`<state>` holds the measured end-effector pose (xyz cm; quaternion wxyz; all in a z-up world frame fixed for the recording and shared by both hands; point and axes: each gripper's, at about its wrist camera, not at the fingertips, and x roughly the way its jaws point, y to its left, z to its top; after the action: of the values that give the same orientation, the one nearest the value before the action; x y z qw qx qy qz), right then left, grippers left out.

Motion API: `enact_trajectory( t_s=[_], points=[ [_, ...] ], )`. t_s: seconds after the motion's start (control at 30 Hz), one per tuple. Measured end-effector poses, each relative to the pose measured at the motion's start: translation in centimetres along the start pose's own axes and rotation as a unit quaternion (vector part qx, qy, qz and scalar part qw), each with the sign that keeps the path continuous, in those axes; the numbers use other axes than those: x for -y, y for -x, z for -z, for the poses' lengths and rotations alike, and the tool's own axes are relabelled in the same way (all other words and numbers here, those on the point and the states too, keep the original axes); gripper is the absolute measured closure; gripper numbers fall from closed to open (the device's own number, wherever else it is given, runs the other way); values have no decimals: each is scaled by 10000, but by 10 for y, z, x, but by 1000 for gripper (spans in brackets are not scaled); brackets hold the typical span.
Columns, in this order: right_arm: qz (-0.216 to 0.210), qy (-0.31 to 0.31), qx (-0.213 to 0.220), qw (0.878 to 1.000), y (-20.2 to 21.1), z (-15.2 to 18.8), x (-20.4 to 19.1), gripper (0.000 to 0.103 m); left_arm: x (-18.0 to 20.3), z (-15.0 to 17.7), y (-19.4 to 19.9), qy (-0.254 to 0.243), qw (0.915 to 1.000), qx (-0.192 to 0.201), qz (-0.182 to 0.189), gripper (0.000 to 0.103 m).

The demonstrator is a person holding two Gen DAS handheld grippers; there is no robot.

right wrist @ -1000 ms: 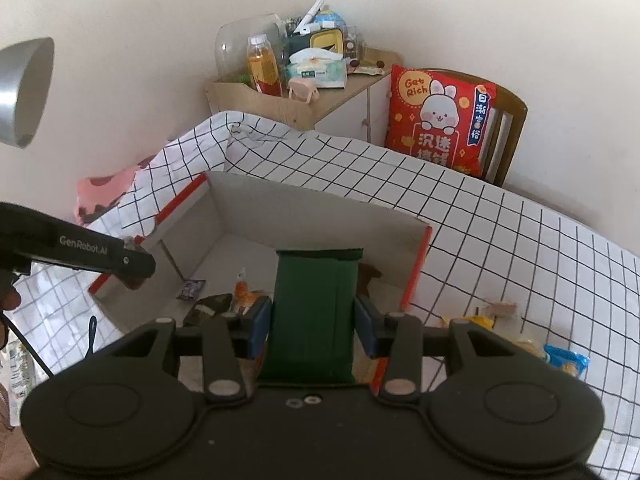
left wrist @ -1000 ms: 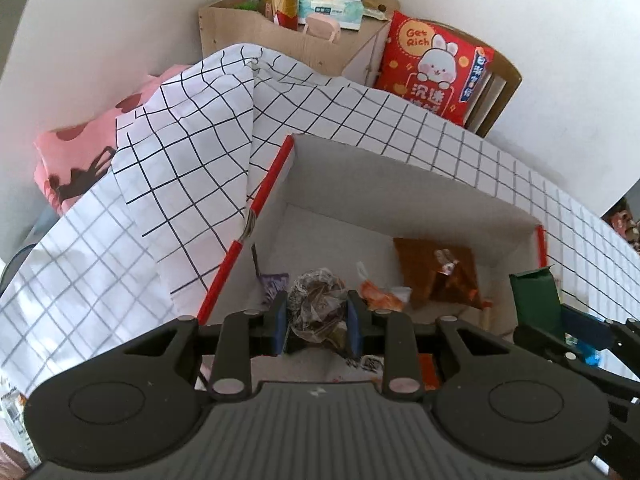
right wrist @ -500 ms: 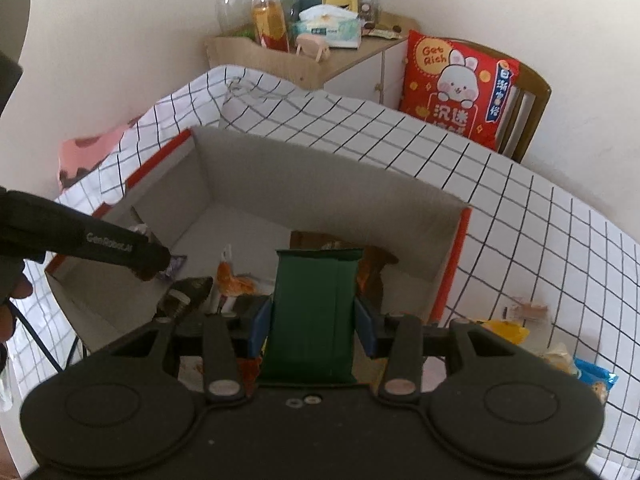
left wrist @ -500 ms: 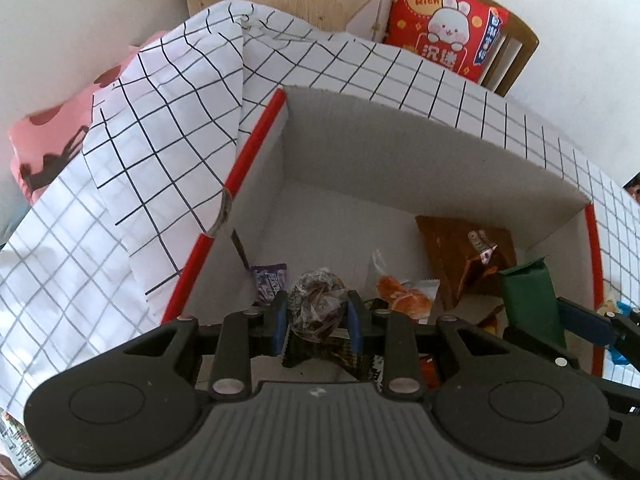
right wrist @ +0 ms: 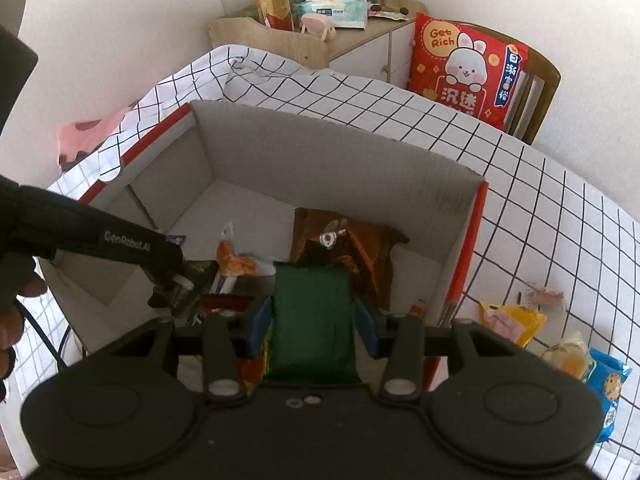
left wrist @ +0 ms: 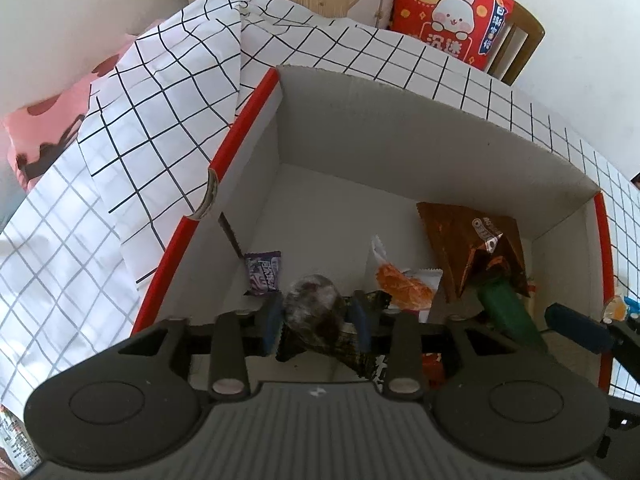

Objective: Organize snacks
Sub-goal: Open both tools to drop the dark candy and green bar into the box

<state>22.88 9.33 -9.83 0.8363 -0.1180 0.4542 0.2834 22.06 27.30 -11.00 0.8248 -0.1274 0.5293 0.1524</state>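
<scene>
Both grippers have dropped from above the box rim to down inside it. The left gripper has its jaws opening around a dark wrapped snack, which sits loose between the pads, just above the box floor. The right gripper is also easing apart, with the green packet between its jaws; whether the pads press on it I cannot tell. At 12 o'clock of it lies a brown bag, at 10 an orange packet. At 3 o'clock, outside on the counter, more snacks wait. Both releases look under way.
</scene>
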Motion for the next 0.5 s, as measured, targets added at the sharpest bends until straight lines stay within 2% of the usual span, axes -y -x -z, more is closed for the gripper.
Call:
enact_trajectory(
  t_s=[0.03, 0.2, 0.3, 0.5],
  points=[
    [-24, -8, -7, 10000, 1, 0, 0, 56, -1, 0, 2, 11, 10000, 31, 31, 53],
    [-54, -45, 116, 9999, 10, 1, -2, 45, 0, 5, 14, -35, 9998, 155, 81, 52],
    [-88, -75, 228, 9997, 20, 2, -3, 38, 2, 9, 23, -122, 9996, 246, 111, 43],
    [-174, -106, 372, 9991, 38, 3, -5, 28, 5, 17, 41, -200, 9988, 426, 160, 42]
  ],
)
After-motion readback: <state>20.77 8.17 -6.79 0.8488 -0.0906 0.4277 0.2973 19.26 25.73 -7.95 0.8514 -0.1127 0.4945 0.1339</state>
